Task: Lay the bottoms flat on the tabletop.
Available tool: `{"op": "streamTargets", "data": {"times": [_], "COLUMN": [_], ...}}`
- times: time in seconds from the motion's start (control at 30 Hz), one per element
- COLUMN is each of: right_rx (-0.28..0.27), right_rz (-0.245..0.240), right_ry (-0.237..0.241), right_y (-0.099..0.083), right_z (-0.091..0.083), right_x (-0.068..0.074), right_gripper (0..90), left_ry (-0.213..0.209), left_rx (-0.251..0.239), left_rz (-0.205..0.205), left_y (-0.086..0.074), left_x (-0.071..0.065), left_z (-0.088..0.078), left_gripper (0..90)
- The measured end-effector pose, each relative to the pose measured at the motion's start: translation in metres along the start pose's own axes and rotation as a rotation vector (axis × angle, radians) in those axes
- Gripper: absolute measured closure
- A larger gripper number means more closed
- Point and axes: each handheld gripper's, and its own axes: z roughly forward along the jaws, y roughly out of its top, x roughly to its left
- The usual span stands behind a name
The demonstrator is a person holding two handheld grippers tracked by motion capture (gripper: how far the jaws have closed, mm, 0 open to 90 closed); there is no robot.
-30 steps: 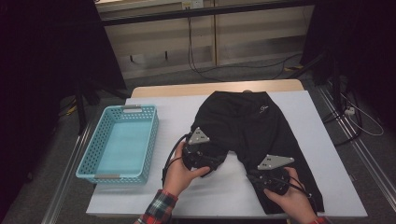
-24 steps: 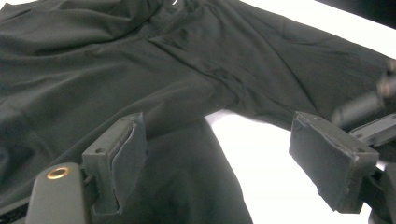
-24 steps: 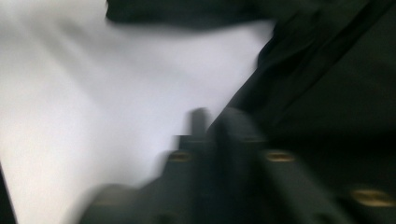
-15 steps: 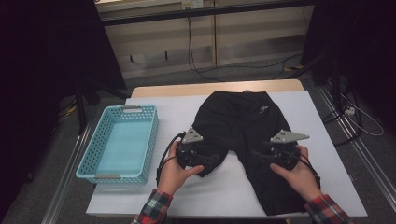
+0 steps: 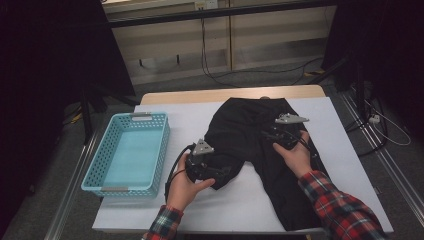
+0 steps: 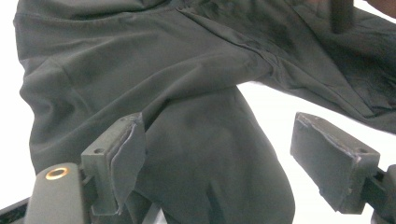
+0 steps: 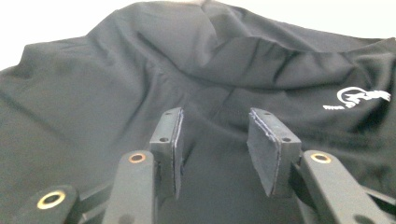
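Black trousers (image 5: 250, 130) lie spread on the white table top (image 5: 240, 210), waist toward the far edge. My left gripper (image 5: 222, 173) rests at the end of the near left leg. In the left gripper view my left gripper (image 6: 219, 144) has wide-apart jaws straddling a fold of the trousers (image 6: 196, 70), and the right pad stands off the cloth. My right gripper (image 5: 269, 133) hovers over the upper right part. In the right gripper view my right gripper (image 7: 217, 140) has jaws that have just been closing, with a gap left and cloth (image 7: 140, 70) beneath them, unpinched. A white logo (image 7: 357, 99) shows near the waist.
A light blue plastic basket (image 5: 164, 147) stands on the table's left part, with nothing in it. Beyond the far edge are dark furniture and cables on the floor. The person's plaid sleeves (image 5: 340, 205) reach in from the near edge.
The right hand has travelled away from me, from the lower end of the right trouser leg up toward the waist. The left hand and its gripper have stayed in place.
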Motion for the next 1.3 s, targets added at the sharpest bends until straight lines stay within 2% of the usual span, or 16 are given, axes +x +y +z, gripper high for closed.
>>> {"op": "streamTargets", "data": {"times": [0.17,0.4,0.47,0.5,0.53,0.57,0.63,0.67,0.77,0.83,1.1,1.13,1.2,1.23,1.27,1.3], "right_rx": [0.034,0.044,0.041,0.048,0.050,0.038,0.042,0.044,0.038,0.031,0.034,0.016,-0.102,-0.171,-0.198,-0.184], "right_rz": [0.023,0.046,0.083,0.081,0.073,0.069,0.080,0.081,0.073,0.069,0.062,0.071,0.137,0.151,0.139,0.117], "right_ry": [-0.019,-0.051,-0.020,-0.015,-0.028,-0.024,-0.020,-0.010,-0.003,0.011,0.011,0.000,-0.047,-0.049,-0.071,-0.119], "right_y": [0.011,0.019,0.023,0.024,0.024,0.025,0.024,0.023,0.023,0.024,0.037,0.042,0.055,0.061,0.067,0.071], "right_z": [0.025,0.043,0.047,0.050,0.052,0.053,0.055,0.056,0.056,0.056,0.057,0.058,0.057,0.057,0.057,0.059], "right_x": [-0.013,-0.029,-0.033,-0.033,-0.034,-0.034,-0.036,-0.037,-0.038,-0.039,-0.050,-0.053,-0.062,-0.066,-0.067,-0.068], "right_gripper": [55.9,55.3,52.3,52.1,53.9,61.6,66.5,74.6,87.4,90.0,90.0,90.0,89.0,80.9,71.7,58.6], "left_ry": [0.006,0.013,0.017,0.016,0.020,0.021,0.023,0.025,0.027,0.028,0.025,0.025,0.026,0.025,0.026,0.023], "left_rx": [-0.004,0.013,0.008,0.006,0.008,0.005,0.001,0.000,-0.005,-0.005,-0.008,-0.010,-0.012,-0.013,-0.013,-0.009], "left_rz": [0.007,0.002,-0.001,-0.012,-0.008,-0.011,-0.023,-0.021,-0.024,-0.025,-0.027,-0.031,-0.032,-0.040,-0.038,-0.042], "left_y": [-0.003,-0.011,-0.012,-0.013,-0.013,-0.013,-0.014,-0.014,-0.014,-0.014,-0.014,-0.014,-0.014,-0.014,-0.014,-0.014], "left_x": [-0.001,0.000,0.002,0.002,0.003,0.004,0.005,0.006,0.007,0.007,0.008,0.009,0.010,0.011,0.011,0.012], "left_z": [-0.007,-0.011,-0.012,-0.013,-0.014,-0.014,-0.015,-0.016,-0.016,-0.016,-0.016,-0.016,-0.015,-0.014,-0.013,-0.012], "left_gripper": [18.7,18.8,18.8,18.8,18.8,18.8,18.8,18.8,19.0,19.0,19.0,19.0,19.0,19.1,19.1,19.1]}}
